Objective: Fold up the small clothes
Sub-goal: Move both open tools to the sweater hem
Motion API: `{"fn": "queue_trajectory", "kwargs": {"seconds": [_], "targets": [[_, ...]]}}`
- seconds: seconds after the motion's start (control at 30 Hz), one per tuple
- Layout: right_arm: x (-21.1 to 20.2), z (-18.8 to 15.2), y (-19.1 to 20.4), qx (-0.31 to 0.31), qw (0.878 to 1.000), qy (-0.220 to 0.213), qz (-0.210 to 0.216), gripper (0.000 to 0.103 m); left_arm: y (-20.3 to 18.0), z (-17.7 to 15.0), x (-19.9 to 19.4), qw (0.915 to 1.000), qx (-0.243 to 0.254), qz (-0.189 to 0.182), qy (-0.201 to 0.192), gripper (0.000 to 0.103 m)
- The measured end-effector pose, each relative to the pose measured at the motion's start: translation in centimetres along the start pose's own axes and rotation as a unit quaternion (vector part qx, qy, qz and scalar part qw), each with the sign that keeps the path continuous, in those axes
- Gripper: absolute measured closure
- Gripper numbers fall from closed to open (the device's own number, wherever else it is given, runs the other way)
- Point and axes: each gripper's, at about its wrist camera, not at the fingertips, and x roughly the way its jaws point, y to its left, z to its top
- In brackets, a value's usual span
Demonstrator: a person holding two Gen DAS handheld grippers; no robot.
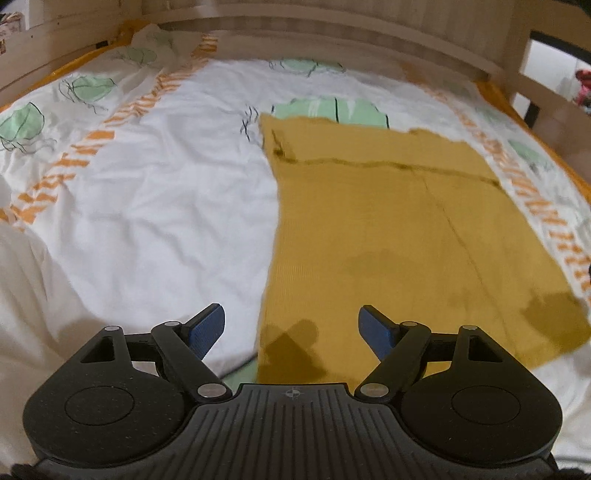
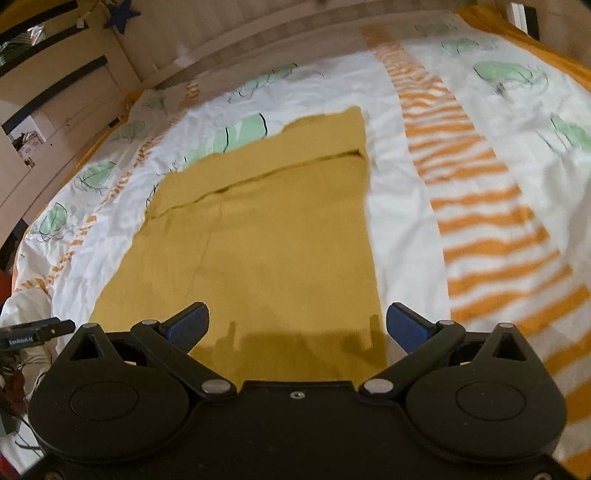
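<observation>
Folding looks partway: mustard-yellow knit garment [image 1: 388, 229] lies a flat rectangle on the bed, both hand-held grippers [image 1: 291, 328] [image 2: 297, 325] wide and empty.

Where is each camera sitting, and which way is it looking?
Left wrist: sits on the left gripper, looking forward over the mustard cloth's left edge toward the wooden bed frame; both blue fingers show, spread apart.
Right wrist: sits on the right gripper, looking across the cloth's right edge; its open fingers show.
Shared: the same cloth, the patterned bedcover and the frame.
</observation>
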Motion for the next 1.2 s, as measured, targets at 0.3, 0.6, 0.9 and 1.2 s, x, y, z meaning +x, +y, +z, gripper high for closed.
{"fn": "queue_trajectory", "kwargs": {"seconds": [0.3, 0.6, 0.9, 1.2], "targets": [[0.5, -2.4, -2.1, 0.066, 0.997, 0.046, 0.017, 0.0, 0.6, -1.4, 0.9, 0.9984, -0.008, -0.05, 0.025, 0.023], [1.3, -3.2, -2.8, 0.084, 0.994, 0.066, 0.026, 0.0, 0.5, -2.7, 3.0, 0.9938, -0.017, -0.078, 0.078, 0.02], [2.3, -3.4, -3.8, 0.112, 0.989, 0.076, 0.062, 0.0, 0.4, -2.1, 4.4, 0.9921, -0.025, -0.089, 0.085, 0.009], [2.4, -3.3, -4.4, 0.131, 0.985, 0.074, 0.084, 0.0, 0.4, -1.8, 5.0, 0.9908, -0.035, -0.1, 0.084, 0.003]]}}
